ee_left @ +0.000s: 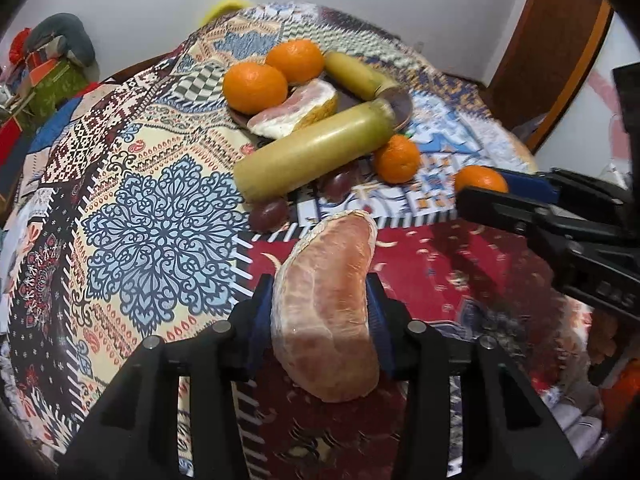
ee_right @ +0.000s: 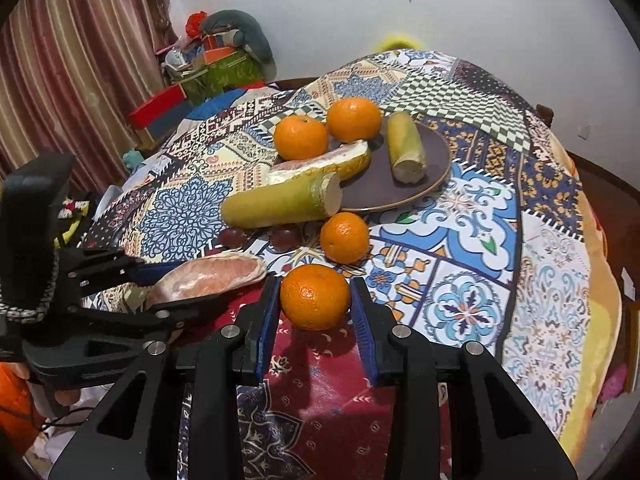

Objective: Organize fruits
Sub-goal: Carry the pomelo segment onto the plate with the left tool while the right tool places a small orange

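Nearest the left wrist view, a peeled pomelo segment point(ee_left: 326, 312) is being gripped by the left claw point(ee_left: 320, 312), its blue pads pressing both flanks, and it is being held above the red patch of the patterned cloth point(ee_left: 160, 232) covering the worktop. Beside it, a small orange point(ee_right: 315, 296) is being clamped by the right claw point(ee_right: 316, 300), both pads touching the skin, just over the same red patch.

Farther off, 2 dark grapes point(ee_left: 269, 211) are lying on the cloth beside a long green-yellow stalk point(ee_left: 312, 152), which is resting with its cut end propped on the rim of a brown plate point(ee_right: 436, 168). Another orange point(ee_right: 345, 237) is sitting on the cloth just in front of that rim. On the plate, 2 oranges point(ee_right: 301, 137), a pomelo wedge with rind point(ee_right: 328, 160) and a shorter stalk piece point(ee_right: 406, 148) are being kept.

Judged from this, both fruits are probably being carried to the plate. The step is likely best done by each fruit being lifted clear of the long stalk and the loose orange, and by being lowered onto bare plate surface, which is lying mostly on the near right side. The soft segment is best squeezed lightly, since it could be crushed. The round orange is best released only once resting, as it could roll off the rim.
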The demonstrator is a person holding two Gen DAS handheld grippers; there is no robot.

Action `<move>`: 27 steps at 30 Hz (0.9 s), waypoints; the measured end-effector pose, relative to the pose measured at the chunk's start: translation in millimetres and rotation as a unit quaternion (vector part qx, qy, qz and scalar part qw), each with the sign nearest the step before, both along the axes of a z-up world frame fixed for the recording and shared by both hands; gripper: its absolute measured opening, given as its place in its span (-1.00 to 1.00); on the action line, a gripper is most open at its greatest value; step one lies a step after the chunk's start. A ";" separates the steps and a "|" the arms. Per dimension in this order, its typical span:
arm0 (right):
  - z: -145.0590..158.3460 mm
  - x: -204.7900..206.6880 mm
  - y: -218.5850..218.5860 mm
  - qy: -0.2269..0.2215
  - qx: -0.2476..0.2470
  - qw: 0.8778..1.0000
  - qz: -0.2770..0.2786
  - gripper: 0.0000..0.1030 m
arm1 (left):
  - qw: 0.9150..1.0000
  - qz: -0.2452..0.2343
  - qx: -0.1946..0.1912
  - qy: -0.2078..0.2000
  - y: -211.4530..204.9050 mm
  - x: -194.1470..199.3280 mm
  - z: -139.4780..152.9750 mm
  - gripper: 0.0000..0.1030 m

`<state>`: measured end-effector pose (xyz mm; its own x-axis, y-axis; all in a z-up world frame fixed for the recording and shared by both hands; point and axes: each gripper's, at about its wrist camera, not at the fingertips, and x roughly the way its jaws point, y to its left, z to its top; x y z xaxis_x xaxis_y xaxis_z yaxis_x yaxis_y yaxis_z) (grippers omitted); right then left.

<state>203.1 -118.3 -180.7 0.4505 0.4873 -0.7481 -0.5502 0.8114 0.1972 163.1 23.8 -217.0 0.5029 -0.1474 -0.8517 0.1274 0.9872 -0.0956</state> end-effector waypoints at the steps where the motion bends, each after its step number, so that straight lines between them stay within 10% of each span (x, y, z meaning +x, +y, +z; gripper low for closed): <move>1: 1.7 -0.3 -1.3 -0.003 0.000 1.000 -0.002 -0.38 | 1.000 0.001 0.000 -0.004 -0.2 -1.8 3.3 -0.15; 27: 47.7 40.7 -21.3 -0.078 0.021 0.996 -0.042 -0.38 | 0.992 0.025 0.014 -0.119 7.7 37.7 84.5 -0.15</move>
<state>243.8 -139.6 -133.0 0.6001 0.4722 -0.6456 -0.5073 0.8487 0.1492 200.8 31.4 -132.5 0.6970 -0.0939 -0.7109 0.0929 0.9949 -0.0404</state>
